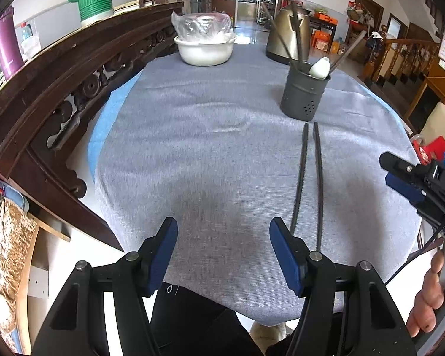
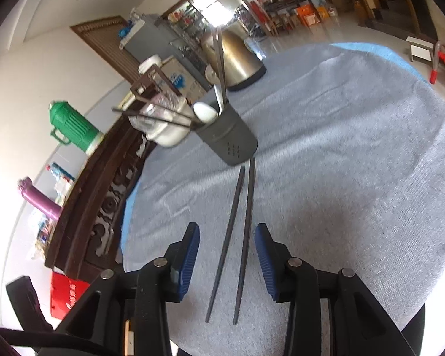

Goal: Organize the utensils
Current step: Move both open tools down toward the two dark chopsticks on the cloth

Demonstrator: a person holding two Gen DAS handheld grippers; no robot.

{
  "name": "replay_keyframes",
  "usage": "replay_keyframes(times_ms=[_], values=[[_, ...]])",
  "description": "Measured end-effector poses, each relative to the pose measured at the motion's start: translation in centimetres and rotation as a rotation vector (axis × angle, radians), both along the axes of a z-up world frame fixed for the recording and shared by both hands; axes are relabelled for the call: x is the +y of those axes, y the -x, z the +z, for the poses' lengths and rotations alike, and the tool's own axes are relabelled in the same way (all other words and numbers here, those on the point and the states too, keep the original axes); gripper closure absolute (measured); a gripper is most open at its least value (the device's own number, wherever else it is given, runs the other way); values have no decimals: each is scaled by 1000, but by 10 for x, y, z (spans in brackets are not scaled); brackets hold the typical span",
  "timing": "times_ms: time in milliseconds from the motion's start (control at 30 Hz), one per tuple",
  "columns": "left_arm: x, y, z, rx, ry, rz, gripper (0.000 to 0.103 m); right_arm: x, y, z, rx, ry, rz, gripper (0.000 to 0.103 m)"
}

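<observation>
In the left wrist view, the left gripper (image 1: pixel 223 255) fills the bottom of the frame with its blue-padded jaws standing well apart over bare grey tablecloth (image 1: pixel 192 148), nothing between them. A pair of dark chopsticks (image 1: pixel 310 184) lies on the cloth right of centre, side by side and nearly parallel, their near ends running down past the gripper's right-hand finger and their far tips stopping just short of a dark grey utensil holder (image 1: pixel 304 92) in the upper right. The holder stands upright and carries more chopsticks and a white spoon (image 1: pixel 319 67). Behind it sits a metal kettle (image 1: pixel 287 34); at upper centre is a white bowl (image 1: pixel 204 49) with plastic-wrapped contents. At the right edge the right gripper (image 1: pixel 400 175) reaches in, and a hand (image 1: pixel 430 299) shows at lower right. In the right wrist view, the right gripper (image 2: pixel 227 258) sits at bottom centre, jaws partly open, with the two chopsticks (image 2: pixel 237 237) on the cloth lying between its pads, which touch neither stick. The sticks run up the frame to the foot of the utensil holder (image 2: pixel 228 136), left of centre, which looks tilted in this view, with the spoon (image 2: pixel 204 112) at its mouth and the kettle (image 2: pixel 237 59) above it.
</observation>
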State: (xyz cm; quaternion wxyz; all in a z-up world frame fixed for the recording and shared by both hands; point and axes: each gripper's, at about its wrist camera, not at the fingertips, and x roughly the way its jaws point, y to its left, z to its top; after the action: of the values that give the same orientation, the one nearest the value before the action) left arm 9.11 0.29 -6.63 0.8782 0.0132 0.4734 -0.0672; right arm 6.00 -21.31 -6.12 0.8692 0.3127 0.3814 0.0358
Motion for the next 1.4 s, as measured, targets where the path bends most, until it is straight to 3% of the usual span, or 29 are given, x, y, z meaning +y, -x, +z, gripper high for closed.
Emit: replay_keyframes(times_ms=[300, 600, 833, 1000, 1167, 1400], values=[[16, -7, -11, 30, 18, 24, 38, 23, -13, -26, 70, 88, 65, 56], [26, -25, -32, 71, 25, 37, 38, 32, -34, -49, 145, 122, 76, 63], [25, -42, -37, 61, 5, 36, 38, 53, -55, -69, 214, 211, 112, 63], [22, -50, -38, 63, 1, 35, 38, 62, -63, -71, 219, 328, 121, 78], [17, -57, -41, 74, -9, 32, 38, 50, -69, -70, 234, 365, 93, 80], [13, -69, -41, 77, -9, 33, 38, 12, -82, -69, 289, 274, 64, 79]])
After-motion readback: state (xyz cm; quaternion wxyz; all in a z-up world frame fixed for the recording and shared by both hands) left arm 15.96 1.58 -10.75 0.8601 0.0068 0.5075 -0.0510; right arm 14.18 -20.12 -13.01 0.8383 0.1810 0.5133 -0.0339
